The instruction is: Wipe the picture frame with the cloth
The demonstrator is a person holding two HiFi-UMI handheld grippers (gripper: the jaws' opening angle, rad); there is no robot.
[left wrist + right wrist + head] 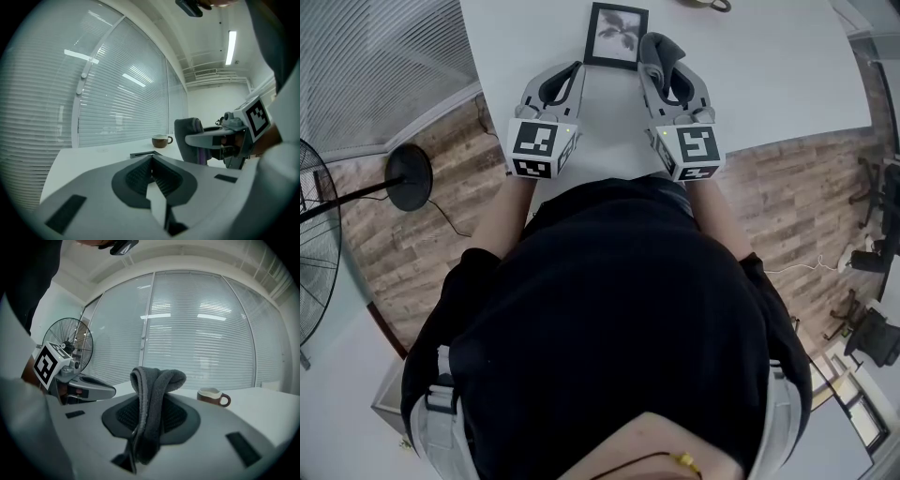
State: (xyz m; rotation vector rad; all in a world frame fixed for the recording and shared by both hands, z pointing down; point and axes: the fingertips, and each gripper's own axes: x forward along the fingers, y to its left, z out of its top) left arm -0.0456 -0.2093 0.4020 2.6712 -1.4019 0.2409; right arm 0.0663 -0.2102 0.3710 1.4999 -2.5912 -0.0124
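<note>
held the cloth (152, 394) clamped in the right gripper's (664, 75) jaws, just right of the picture frame (616, 36) lying flat on the tabletop (769, 66); held the left gripper's (574, 70) jaws pressed together on nothing, just left of it. seemed poised before wiping; next needed the cloth brought onto the frame's face.

The frame (617, 36) lay on the table (769, 75). The left gripper (577, 67) pointed at its lower left corner. The right gripper (661, 80) held the cloth (657, 45) beside its right edge.
</note>
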